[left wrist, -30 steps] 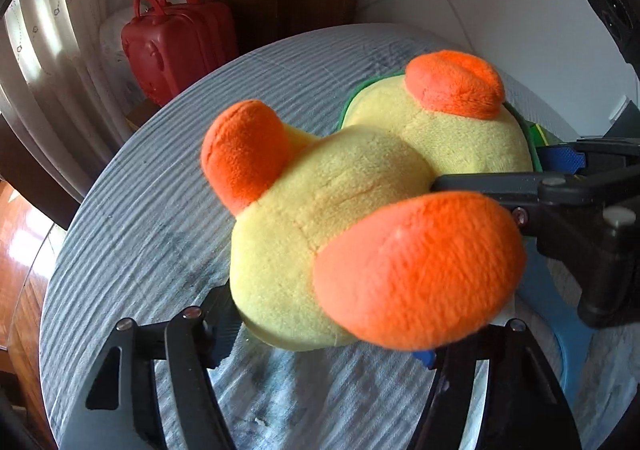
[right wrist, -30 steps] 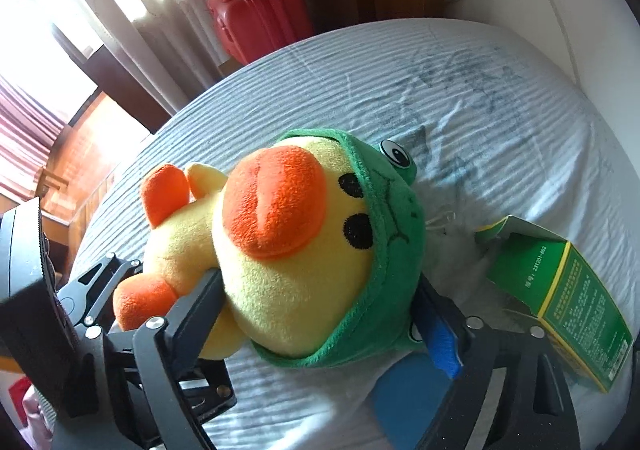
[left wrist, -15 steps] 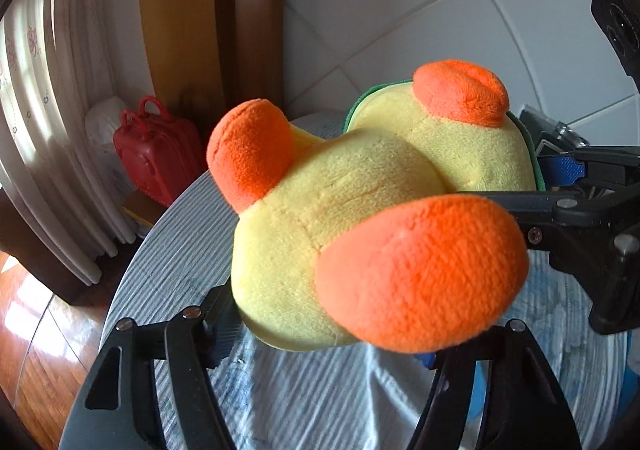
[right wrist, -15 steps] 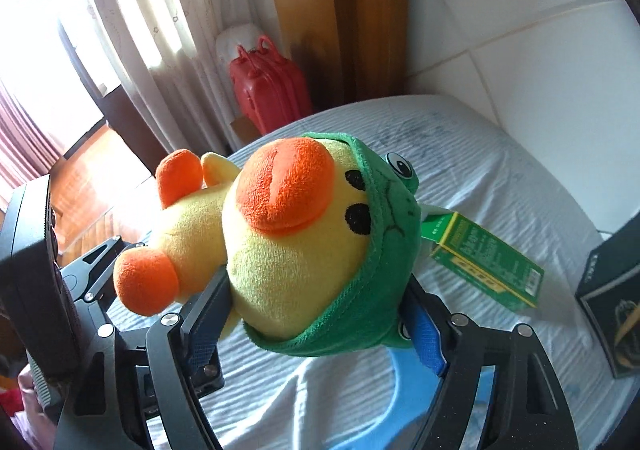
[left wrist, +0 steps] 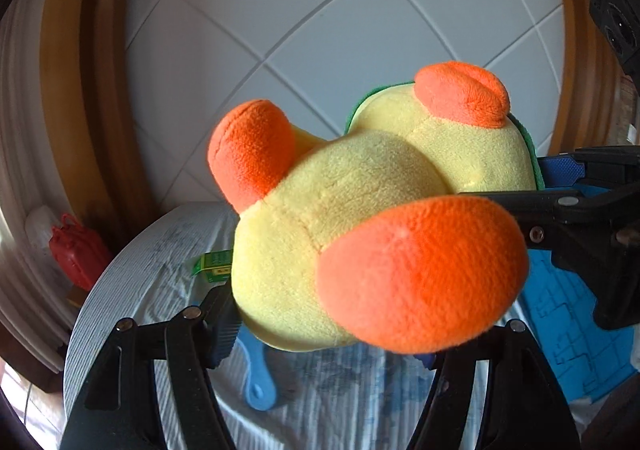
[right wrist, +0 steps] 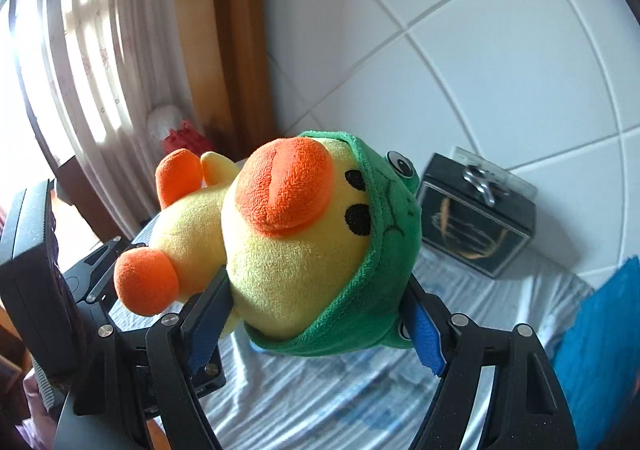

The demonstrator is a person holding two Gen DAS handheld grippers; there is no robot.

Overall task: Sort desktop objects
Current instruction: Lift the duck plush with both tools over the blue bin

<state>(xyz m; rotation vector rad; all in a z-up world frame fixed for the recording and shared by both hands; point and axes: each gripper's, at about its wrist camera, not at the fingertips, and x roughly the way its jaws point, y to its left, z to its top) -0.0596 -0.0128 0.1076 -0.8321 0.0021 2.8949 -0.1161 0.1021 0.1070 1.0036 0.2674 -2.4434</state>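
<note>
A yellow plush duck [left wrist: 360,210] with orange feet, an orange beak and a green frog hood [right wrist: 384,274] hangs in the air above the table, carried by both grippers. My left gripper [left wrist: 328,330] is shut on the duck's body near its feet. My right gripper [right wrist: 316,322] is shut on the duck's hooded head, its blue pads [right wrist: 426,334] pressing into the plush. The left wrist view shows the right gripper's black fingers [left wrist: 560,206] at the right edge. The left gripper's frame [right wrist: 100,282] appears behind the duck's feet in the right wrist view.
Below lies a round table under a striped cloth [left wrist: 132,290]. On it are a green carton [left wrist: 212,264], a blue handled item [left wrist: 260,382], a blue mat [left wrist: 560,330] and a black box [right wrist: 476,222] near the tiled wall. A red suitcase [left wrist: 76,254] stands beyond the table.
Both grippers have risen with the duck between them and tilted up. The table has dropped lower in both views, and the tiled wall and black box have come into sight.
</note>
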